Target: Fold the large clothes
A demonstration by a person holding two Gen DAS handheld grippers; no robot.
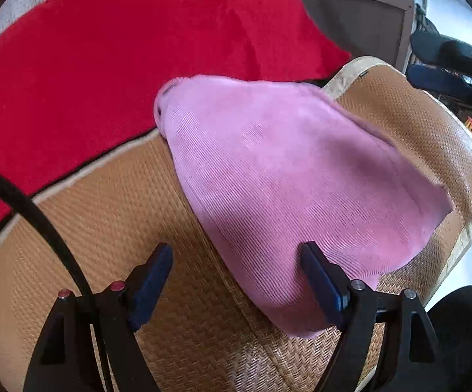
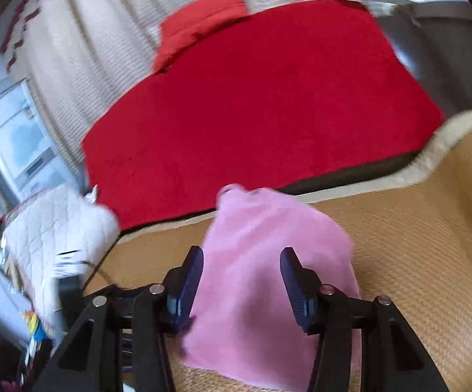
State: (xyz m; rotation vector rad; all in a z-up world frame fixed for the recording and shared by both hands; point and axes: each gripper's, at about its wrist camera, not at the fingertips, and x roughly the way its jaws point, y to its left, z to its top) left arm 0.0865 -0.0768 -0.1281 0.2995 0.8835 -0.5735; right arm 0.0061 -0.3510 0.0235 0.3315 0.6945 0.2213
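Biggest thing in the room: one red blanket (image 2: 262, 98) spread over the bed, its far edge cut off at the top of the left wrist view. A second, lighter red piece, maybe a pillow (image 2: 200, 23), sits at its far end, too blurred to be sure. Next down, one woven straw mat (image 1: 111, 215) with a pale cloth border, lying in front of the red and running out of sight under both tools. On the mat lies the one pink garment (image 1: 284, 176), ribbed knit, folded over into a rounded wedge; what kind of garment it is I can't tell, and the near end is hidden behind a finger. A white quilted bundle (image 2: 56, 228) sits off to the left of the mat, smeared by motion. There's a small dark tag on the mat's border at the far corner, too small to read; no other writing I can make out. Two tools: the left hand-held gripper (image 1: 236, 284) has its jaws spread wide with only mat between them, its right finger overlapping the pink edge in view, contact unclear. The right hand-held gripper (image 2: 240, 281) stands parted above the pink garment, pads not pressing on it, clutching nothing, the whole view streaked with blur. One black cable (image 1: 40, 215) loops past the left tool
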